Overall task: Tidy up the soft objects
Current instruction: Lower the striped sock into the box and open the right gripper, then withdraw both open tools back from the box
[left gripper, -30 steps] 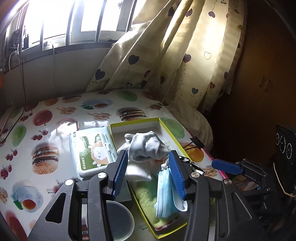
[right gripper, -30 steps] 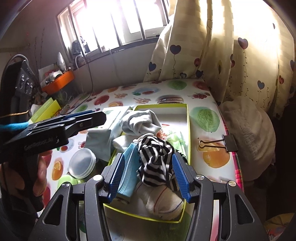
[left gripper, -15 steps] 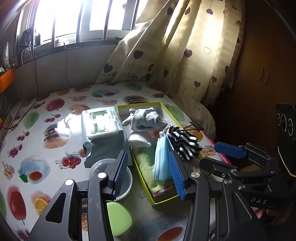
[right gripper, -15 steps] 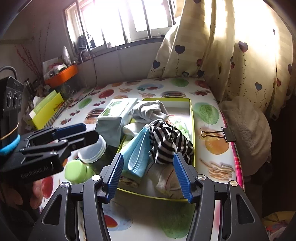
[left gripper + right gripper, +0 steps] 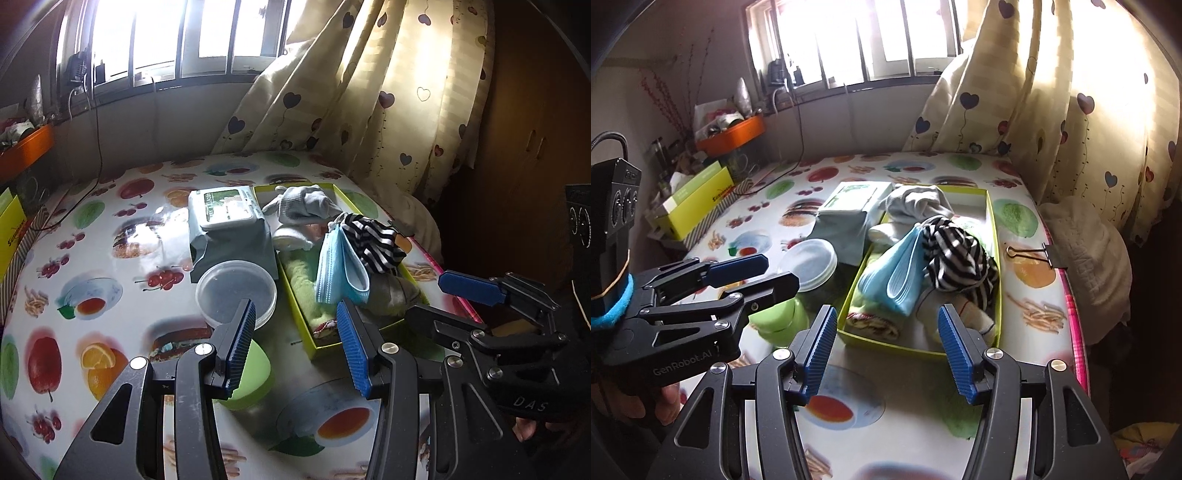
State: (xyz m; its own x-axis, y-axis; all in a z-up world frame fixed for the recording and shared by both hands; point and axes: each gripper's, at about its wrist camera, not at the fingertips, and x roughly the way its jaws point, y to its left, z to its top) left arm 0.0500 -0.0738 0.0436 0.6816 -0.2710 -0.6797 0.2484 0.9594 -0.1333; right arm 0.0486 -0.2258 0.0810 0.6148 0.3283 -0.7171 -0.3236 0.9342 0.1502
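The yellow-green box (image 5: 993,236) sits on the table (image 5: 110,229) toward its right side, packed with soft things. A folded blue face mask (image 5: 897,273) leans upright in the middle of the box, touching a bundled black-and-white striped cloth (image 5: 956,254) on its right. Grey gloves (image 5: 303,203) lie heaped at the far end. A green towel (image 5: 303,280) lines the left side under the mask, and a pale sock (image 5: 960,314) fills the near right corner.

Left gripper (image 5: 295,343): jaws wide apart, holding nothing, held over the table short of the box's near end. Right gripper (image 5: 886,350): also spread wide and empty, aimed at the near end of the box.

Just left of the box lies a wet wipes pack (image 5: 225,206) on a grey pouch (image 5: 232,247). A clear round lid (image 5: 236,291) touches the pouch's near edge; a green cup (image 5: 251,376) stands nearer, partly behind the left finger. A binder clip (image 5: 1038,254) rests on the table right of the box. A heart-print curtain (image 5: 1052,110) hangs behind. The tablecloth carries fruit and burger prints.
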